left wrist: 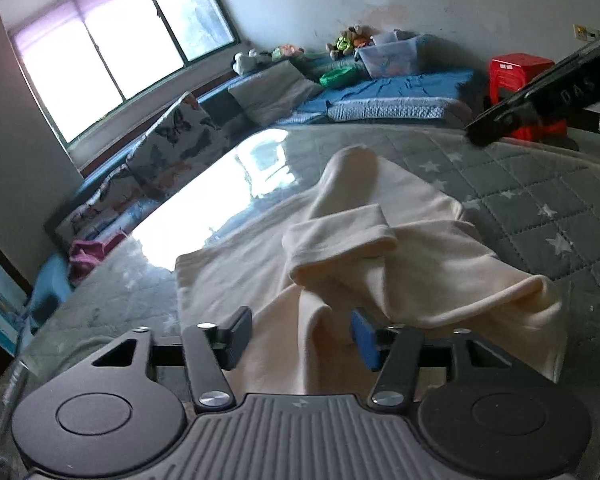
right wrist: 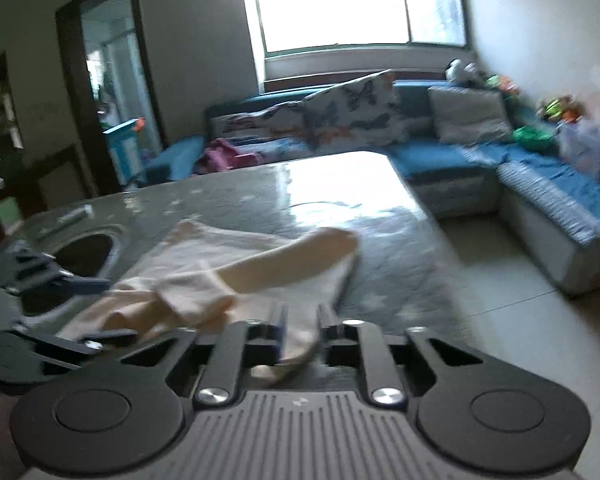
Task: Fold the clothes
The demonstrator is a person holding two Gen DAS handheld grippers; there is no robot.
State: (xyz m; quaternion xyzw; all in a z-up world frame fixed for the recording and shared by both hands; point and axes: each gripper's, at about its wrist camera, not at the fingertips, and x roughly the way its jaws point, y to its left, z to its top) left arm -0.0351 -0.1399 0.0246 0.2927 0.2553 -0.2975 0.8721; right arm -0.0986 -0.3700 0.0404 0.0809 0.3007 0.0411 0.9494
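Fold barely begun: cream garment (left wrist: 380,248) lies rumpled mid-table (left wrist: 540,184), sleeve flopped across body, near hem bunched. Left gripper (left wrist: 302,338) spread wide, straddling near fabric, nothing pinched. Right gripper (right wrist: 300,330) part-closed with a corner between fingers; firm pinch can't tell, view blurred. Left: flatten, fold sleeves, halve. Sofa (right wrist: 460,160), red stool (left wrist: 518,76) well clear.

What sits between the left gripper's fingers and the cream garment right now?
Nothing visible. The left gripper is open, and the cream garment lies directly under and ahead of its fingers on the quilted table cover. The right gripper also has cloth in its gap.
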